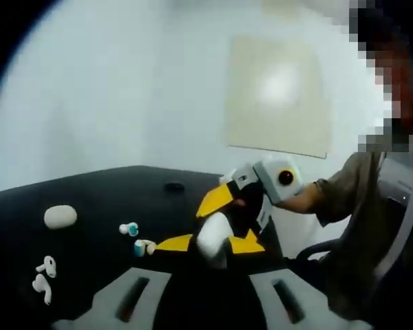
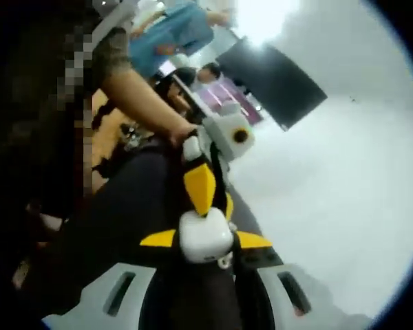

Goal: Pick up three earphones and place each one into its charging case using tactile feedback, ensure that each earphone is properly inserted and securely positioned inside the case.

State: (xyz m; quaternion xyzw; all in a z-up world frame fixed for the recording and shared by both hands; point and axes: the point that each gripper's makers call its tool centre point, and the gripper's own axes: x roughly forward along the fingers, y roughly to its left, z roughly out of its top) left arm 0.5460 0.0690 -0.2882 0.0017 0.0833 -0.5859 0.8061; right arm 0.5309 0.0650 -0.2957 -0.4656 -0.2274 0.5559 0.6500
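My left tool point(image 1: 213, 309) and right tool point(image 2: 205, 251) pinch the open charging case point(image 1: 213, 237) together; I'd hold it level, then fetch an earphone point(image 1: 129, 229) off the desk point(image 1: 110, 192)

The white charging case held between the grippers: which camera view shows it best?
The right gripper view: the white charging case sits near and sharp, centred between yellow jaws. In the left gripper view the case looks smaller and blurred.

White wall point(image 1: 124, 82) behind black table point(image 1: 110, 199); pale beige board point(image 1: 279, 96) hung on wall, bright light spot on it.
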